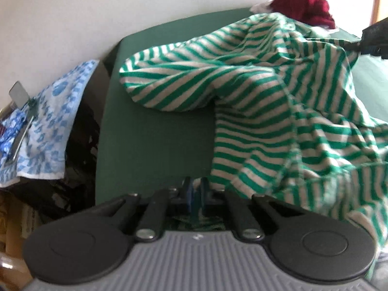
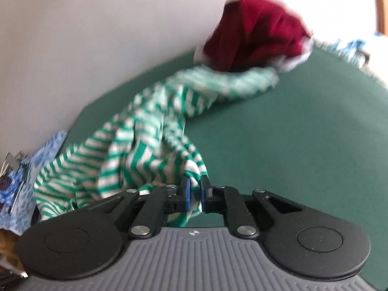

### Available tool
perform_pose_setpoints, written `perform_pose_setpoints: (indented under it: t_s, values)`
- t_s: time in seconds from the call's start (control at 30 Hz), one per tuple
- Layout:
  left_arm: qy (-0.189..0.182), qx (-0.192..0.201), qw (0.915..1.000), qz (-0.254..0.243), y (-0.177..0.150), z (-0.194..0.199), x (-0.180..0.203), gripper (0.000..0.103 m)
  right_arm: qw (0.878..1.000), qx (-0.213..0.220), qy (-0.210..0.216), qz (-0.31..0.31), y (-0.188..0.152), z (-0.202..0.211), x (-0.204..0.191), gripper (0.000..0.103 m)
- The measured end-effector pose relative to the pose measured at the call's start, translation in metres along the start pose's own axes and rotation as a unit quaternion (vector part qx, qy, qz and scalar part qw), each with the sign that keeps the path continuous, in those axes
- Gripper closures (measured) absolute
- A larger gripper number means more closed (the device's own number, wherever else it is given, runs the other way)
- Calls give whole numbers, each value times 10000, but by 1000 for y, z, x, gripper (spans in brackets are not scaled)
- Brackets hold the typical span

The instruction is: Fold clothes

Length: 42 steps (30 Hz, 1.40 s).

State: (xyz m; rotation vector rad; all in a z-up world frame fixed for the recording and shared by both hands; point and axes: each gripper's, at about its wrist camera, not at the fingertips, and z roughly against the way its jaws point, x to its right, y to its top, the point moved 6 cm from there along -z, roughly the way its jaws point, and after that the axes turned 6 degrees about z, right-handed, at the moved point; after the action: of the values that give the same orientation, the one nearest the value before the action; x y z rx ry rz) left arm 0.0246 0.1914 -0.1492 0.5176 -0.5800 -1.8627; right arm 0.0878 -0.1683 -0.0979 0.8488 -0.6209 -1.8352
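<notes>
A green-and-white striped garment (image 1: 278, 101) hangs stretched between my two grippers above the dark green table (image 1: 155, 140). My left gripper (image 1: 195, 189) is shut on its near edge, with striped cloth pinched between the blue pads. In the left wrist view my right gripper (image 1: 363, 46) shows at the far right, clamped on a corner of the fabric. From the right wrist view, my right gripper (image 2: 196, 184) is shut on the striped garment (image 2: 135, 140), which trails away to the left and toward the back. One sleeve lies on the table (image 2: 278, 145).
A dark red garment (image 2: 257, 31) is heaped on white cloth at the table's back edge by the white wall. A blue-patterned cloth (image 1: 48, 126) with a metal clip lies on a dark surface left of the table. More blue-patterned fabric (image 2: 349, 46) sits at the far right.
</notes>
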Motion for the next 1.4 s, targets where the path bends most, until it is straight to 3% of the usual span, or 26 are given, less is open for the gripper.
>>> perform_pose_setpoints:
  t_s: [0.17,0.23,0.27,0.3,0.37,0.43,0.5,0.6,0.63,0.7,0.87,0.93,0.97,1.03,1.1,1.13,1.2,1.23,1.27,1.3,1.33,1.4]
  values:
    - [-198,44,9997,-135,-4,13,-3,100,9956,595,-697,174,8,67,30,97]
    - [-205,42,9995,-217,-5,15,-6,99,9930,441,-1090,139,2,67,49,97]
    - [-209,41,9994,-258,-6,17,-7,99,9902,364,-1344,-70,-2,67,62,91]
    - [-213,40,9993,-299,-6,18,-9,93,9870,283,-1555,-280,-6,69,74,89]
    - [-220,38,9990,-382,-7,20,-11,82,9907,39,-1159,-706,-13,74,84,68]
    - [-228,34,9987,-464,-9,23,-14,70,9966,-386,-245,-680,-26,78,73,54]
    - [-263,-19,9983,-522,-14,31,-21,70,9935,-1032,453,-182,-47,81,50,52]
    - [-573,-209,9971,-458,-27,40,-15,66,9750,-1622,1183,947,-82,91,10,52]
    - [-527,-251,9972,-468,-32,39,-11,55,9676,-1753,1312,1257,-91,93,3,51]
    - [-435,-336,9973,-489,-40,36,-2,43,9496,-1992,1555,1855,-109,96,-11,51]
    - [-68,-372,9987,-331,-42,26,16,43,9347,-1759,1579,2656,-119,94,-21,41]
    - [27,-381,9992,-152,-38,24,17,57,9329,-1686,1705,2687,-120,90,-21,48]
    - [52,-416,9991,-102,-39,27,18,65,9311,-1681,1730,2735,-121,87,-20,63]
    - [102,-487,9988,0,-41,31,20,95,9304,-1581,1663,2858,-119,88,-16,91]
    - [143,-537,9985,-21,-42,39,23,96,9350,-1492,1568,2809,-111,88,-6,92]
    - [160,-549,9983,-90,-43,44,25,92,9378,-1497,1554,2720,-107,89,1,88]
    - [170,-311,9984,-444,-35,61,32,79,9328,-1455,1966,2649,-100,99,4,82]
    - [162,-148,9975,-664,-28,69,36,73,9291,-1427,2172,2629,-97,104,5,71]
    - [152,11,9960,-883,-22,78,41,67,9203,-1350,2398,2781,-98,110,-2,54]
    - [74,93,9941,-1074,-16,80,46,51,9106,-1270,2621,2931,-99,115,-10,47]
    - [3,157,9917,-1276,-12,81,50,46,9001,-1196,2833,3088,-100,121,-18,36]
    - [-191,72,9857,-1671,-8,73,61,46,8744,-1147,3057,3588,-111,123,-35,32]
